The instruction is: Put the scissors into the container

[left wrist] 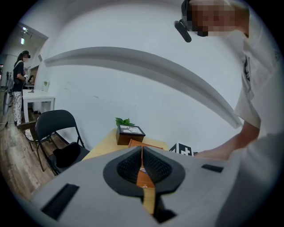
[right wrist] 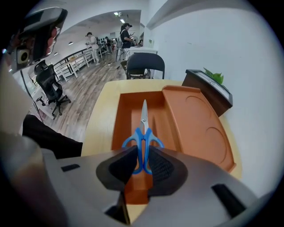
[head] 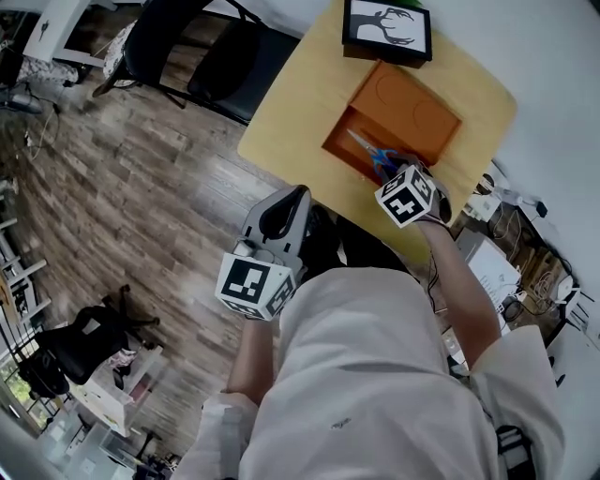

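Note:
Scissors [right wrist: 143,133] with blue handles and steel blades are held by the handles in my right gripper [right wrist: 143,160], which is shut on them. The blades point away from me over the open left compartment of the orange container [right wrist: 195,119]; I cannot tell whether they touch its floor. In the head view the scissors [head: 371,156] lie inside the container [head: 412,108] on the yellow table [head: 291,122], under my right gripper [head: 386,171]. My left gripper [head: 296,195] hangs off the table's near edge by my body. The left gripper [left wrist: 142,153] is shut with nothing in it.
A dark framed deer picture [head: 386,28] stands at the table's far edge behind the container. A black folding chair [head: 225,56] is to the table's left on the wood floor. Cables and boxes [head: 506,234] crowd the floor on the right.

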A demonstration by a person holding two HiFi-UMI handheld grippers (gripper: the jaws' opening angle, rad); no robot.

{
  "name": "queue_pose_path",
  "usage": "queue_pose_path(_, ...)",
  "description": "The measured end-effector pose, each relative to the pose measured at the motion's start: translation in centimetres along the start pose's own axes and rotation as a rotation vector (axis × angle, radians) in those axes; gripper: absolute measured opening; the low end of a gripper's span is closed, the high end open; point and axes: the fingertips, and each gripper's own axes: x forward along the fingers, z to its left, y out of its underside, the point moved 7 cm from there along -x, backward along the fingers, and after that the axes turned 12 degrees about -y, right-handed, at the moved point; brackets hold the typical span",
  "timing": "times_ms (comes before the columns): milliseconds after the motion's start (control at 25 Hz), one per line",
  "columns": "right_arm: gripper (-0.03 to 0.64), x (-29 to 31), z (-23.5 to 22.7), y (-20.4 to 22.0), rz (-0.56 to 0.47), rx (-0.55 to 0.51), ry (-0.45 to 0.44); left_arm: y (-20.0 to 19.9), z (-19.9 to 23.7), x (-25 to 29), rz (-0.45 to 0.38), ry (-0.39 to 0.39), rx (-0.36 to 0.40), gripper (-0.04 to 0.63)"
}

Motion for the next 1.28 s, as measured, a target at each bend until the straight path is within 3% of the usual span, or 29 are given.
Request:
queue_pose_path(640,0.081,3.1,-1.3,0.8,0.094,0.034,-0.065,0.9,-2.1,1.7,0.016,-0.05,-0.014,0.011)
queue_pose_path(1280,0.086,3.3,-1.6,0.9,0.091,0.037,-0.055,0.8,-2.4,1.1,0.002,-0.093,-0.016,0.011)
